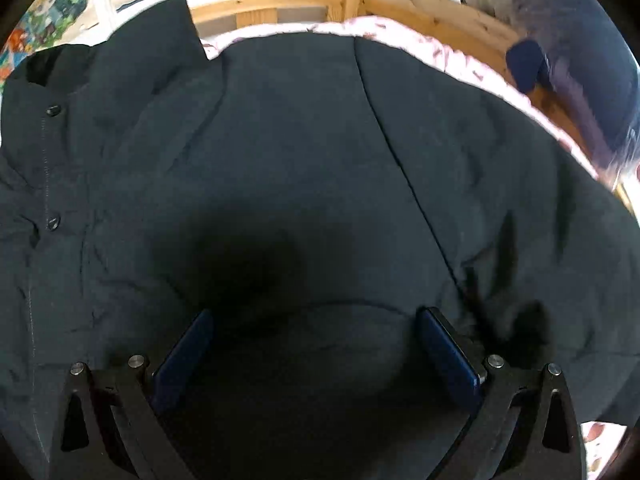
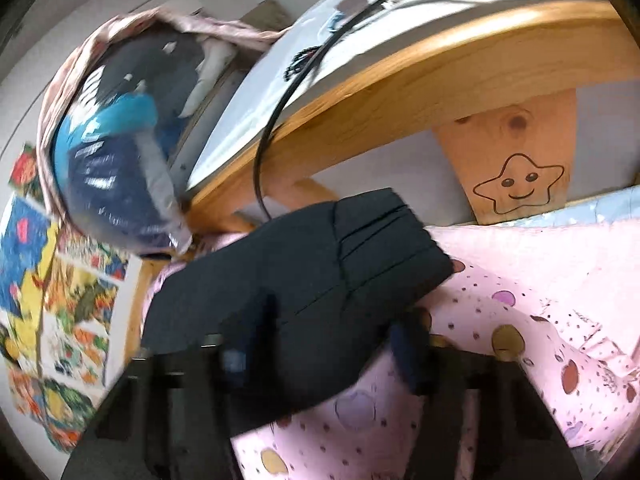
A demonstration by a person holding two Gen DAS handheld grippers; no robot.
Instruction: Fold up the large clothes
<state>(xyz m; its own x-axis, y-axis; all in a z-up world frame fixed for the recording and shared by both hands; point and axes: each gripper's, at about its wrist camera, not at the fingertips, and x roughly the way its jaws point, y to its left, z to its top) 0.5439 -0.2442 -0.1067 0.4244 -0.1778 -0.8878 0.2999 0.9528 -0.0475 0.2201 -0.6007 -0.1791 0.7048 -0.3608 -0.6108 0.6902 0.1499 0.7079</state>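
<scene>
A large dark navy coat (image 1: 280,152) lies spread on a bed with a pink patterned sheet (image 1: 448,56); two snap buttons (image 1: 53,110) show at its left. My left gripper (image 1: 316,344) hovers close over the coat's body, open, its blue pads (image 1: 184,356) wide apart and casting a shadow on the cloth. In the right wrist view one coat sleeve (image 2: 320,264) stretches across the pink sheet (image 2: 520,280), cuff (image 2: 392,232) farthest away. My right gripper (image 2: 332,340), blurred, stands open astride the sleeve's lower part, one finger (image 2: 260,320) over the cloth, the other at its edge.
A wooden bed frame (image 1: 432,12) runs along the far side. A wooden board with a drawn star (image 2: 516,188) and a curved wooden rail (image 2: 400,92) with a black cable (image 2: 268,132) rise beyond the sleeve. A basket of clothes (image 2: 108,152) and a colourful mat (image 2: 60,280) lie left.
</scene>
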